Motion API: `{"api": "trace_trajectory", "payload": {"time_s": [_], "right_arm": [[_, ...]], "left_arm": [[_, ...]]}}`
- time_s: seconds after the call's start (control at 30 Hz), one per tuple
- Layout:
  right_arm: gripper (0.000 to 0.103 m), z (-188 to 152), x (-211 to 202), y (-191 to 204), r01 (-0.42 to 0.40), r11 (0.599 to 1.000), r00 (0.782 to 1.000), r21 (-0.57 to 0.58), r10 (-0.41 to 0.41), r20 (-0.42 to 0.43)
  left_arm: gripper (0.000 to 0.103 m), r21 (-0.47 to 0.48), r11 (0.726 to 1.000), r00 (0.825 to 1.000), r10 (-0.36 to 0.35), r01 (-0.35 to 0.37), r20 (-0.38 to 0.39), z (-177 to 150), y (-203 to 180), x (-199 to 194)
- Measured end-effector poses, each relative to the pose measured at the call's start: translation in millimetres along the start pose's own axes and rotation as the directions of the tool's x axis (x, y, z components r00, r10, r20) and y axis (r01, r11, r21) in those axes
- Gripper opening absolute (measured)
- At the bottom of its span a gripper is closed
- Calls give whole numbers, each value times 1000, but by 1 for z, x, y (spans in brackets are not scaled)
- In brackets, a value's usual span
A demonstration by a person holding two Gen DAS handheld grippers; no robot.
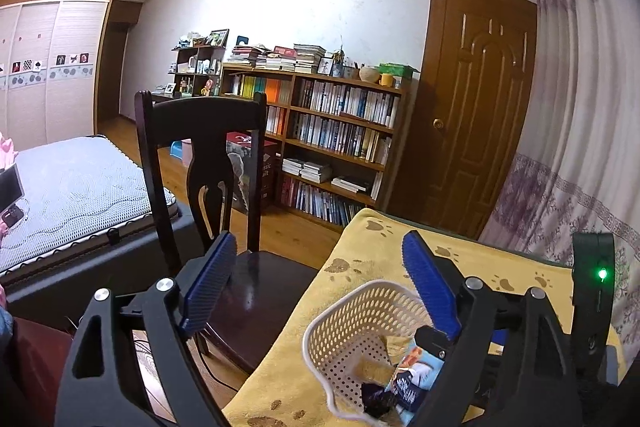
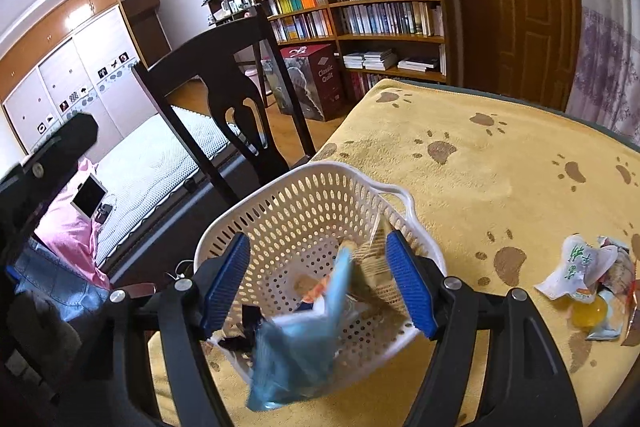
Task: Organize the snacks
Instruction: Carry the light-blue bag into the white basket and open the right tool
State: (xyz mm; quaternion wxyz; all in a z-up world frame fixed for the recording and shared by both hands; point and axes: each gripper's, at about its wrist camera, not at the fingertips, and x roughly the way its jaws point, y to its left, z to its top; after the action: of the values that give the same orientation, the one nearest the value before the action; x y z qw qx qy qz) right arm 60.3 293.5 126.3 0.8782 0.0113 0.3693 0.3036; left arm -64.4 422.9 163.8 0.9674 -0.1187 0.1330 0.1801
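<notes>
A white perforated basket [image 2: 304, 203] stands near the left edge of the yellow paw-print cloth [image 2: 480, 155]. My right gripper [image 2: 316, 239] hangs open over it. A light blue snack packet [image 2: 296, 351] shows blurred between its fingers, touching neither pad, at the basket's near rim. Other wrappers lie on the basket floor. In the left wrist view my left gripper [image 1: 320, 239] is open and empty, with its right finger above the basket [image 1: 352, 331], where a blue and orange packet [image 1: 412, 375] lies. Several loose snacks [image 2: 588, 279] sit on the cloth to the right.
A dark wooden chair [image 1: 200, 155] stands against the table's left side, with a bed [image 1: 80, 195] beyond it. A bookcase [image 1: 332, 131], a brown door [image 1: 472, 107] and a curtain [image 1: 580, 147] line the far side. The cloth is bare beyond the basket.
</notes>
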Motion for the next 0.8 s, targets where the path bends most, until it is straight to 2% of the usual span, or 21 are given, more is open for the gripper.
{"api": "trace_trajectory", "payload": {"time_s": [0.5,0.7,0.8], "right_arm": [[70,-20,-17,-12,-16,998,1000,65,17,-14],[70,-38,-22,-11,-74,989,995,126,82,-53],[72,-41,-14,-1,-127,983,986,136,140,-95]], "left_arm": [[86,-5,1000,1000,-4,4,0,4,0,0],[86,-2,1000,1000,-11,11,7,6,2,-2],[86,-10,1000,1000,-11,11,12,7,3,-4]]}}
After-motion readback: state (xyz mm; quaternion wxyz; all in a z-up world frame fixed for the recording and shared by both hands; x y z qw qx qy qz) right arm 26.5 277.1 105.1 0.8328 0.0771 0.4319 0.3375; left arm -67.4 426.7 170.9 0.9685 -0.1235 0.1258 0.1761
